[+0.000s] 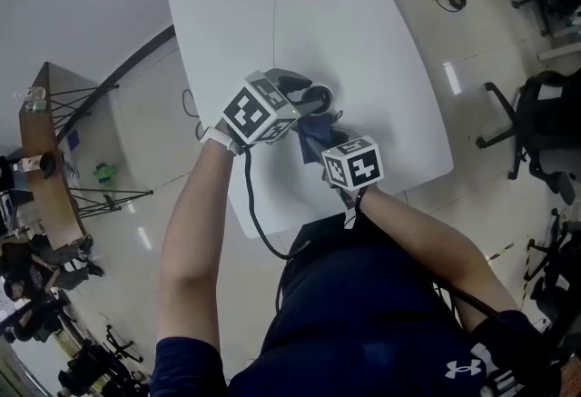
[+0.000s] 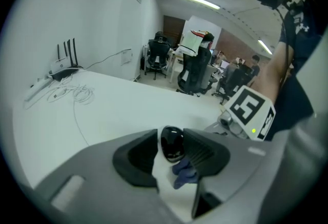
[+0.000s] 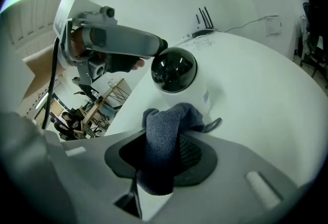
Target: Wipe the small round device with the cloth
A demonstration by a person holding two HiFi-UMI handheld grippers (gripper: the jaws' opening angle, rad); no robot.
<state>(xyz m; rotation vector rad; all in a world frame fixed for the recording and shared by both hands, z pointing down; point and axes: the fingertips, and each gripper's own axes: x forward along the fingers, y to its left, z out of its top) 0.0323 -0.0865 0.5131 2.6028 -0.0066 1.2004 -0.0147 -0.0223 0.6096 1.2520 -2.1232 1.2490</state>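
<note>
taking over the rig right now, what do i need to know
Left gripper: fingers shut on the small round device, which stands on the white table.
Right gripper: fingers shut on the blue-grey cloth, whose free end is at the device's white base, below the black dome.
Done: both things gripped, cloth at the device. How much is already wiped can't be told.
Left: probably rub the cloth over dome and body.

White table [image 1: 381,68] carries a round device [image 3: 174,70] and coiled cable [image 2: 78,94].
</note>
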